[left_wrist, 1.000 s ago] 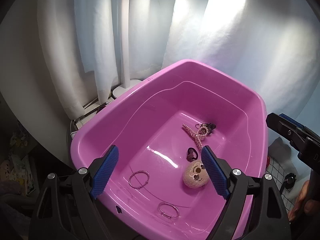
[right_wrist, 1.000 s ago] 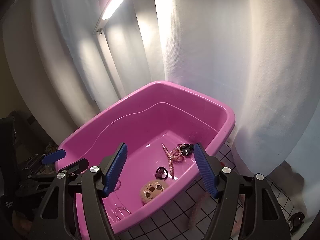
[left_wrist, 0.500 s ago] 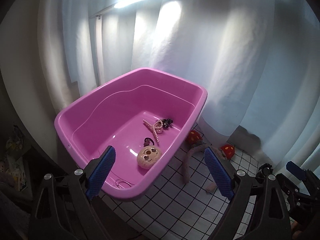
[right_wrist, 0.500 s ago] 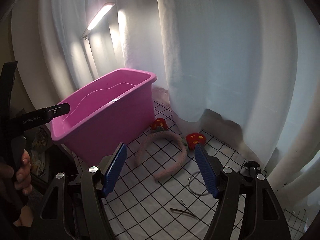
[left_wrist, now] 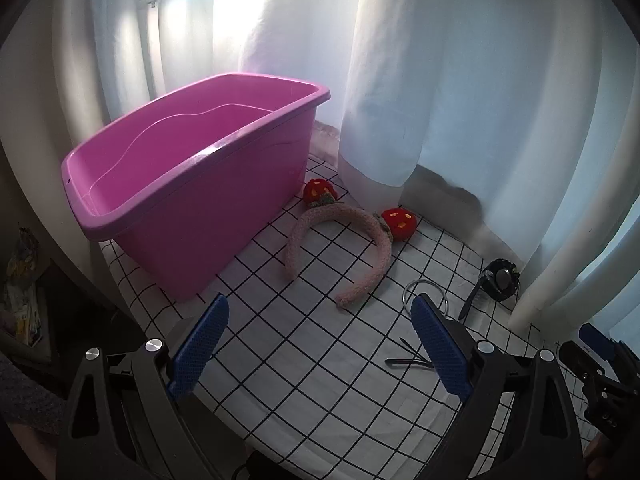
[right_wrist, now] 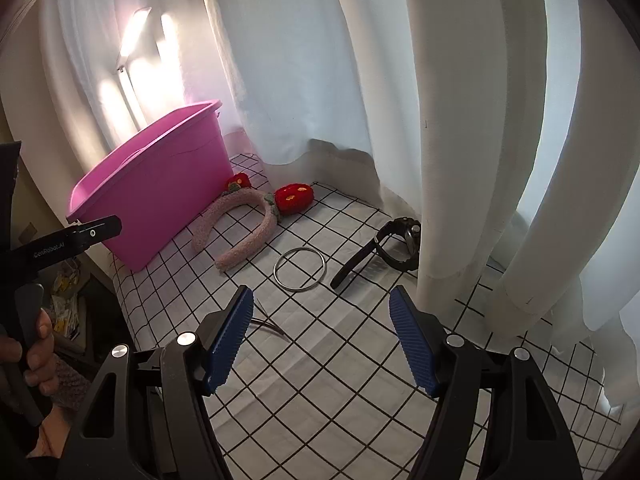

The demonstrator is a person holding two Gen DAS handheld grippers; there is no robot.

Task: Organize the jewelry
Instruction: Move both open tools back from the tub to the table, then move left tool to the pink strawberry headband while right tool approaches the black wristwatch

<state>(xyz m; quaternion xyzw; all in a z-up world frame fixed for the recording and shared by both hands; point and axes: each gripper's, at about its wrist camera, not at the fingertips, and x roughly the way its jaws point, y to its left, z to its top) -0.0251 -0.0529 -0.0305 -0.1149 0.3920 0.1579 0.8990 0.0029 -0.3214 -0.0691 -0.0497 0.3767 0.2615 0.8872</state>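
Bin interior (left_wrist: 168,152): left view only

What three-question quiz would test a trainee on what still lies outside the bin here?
1. True or false: the fuzzy pink headband lies inside the pink bin.
2. Which item lies nearest the curtain? A) metal ring B) black wristwatch C) black hairpin
3. Fill in: the right hand-held gripper holds ____ between its open jaws.

Key: 1 false, it lies on the checked cloth beside the bin; 2 B; 3 nothing.
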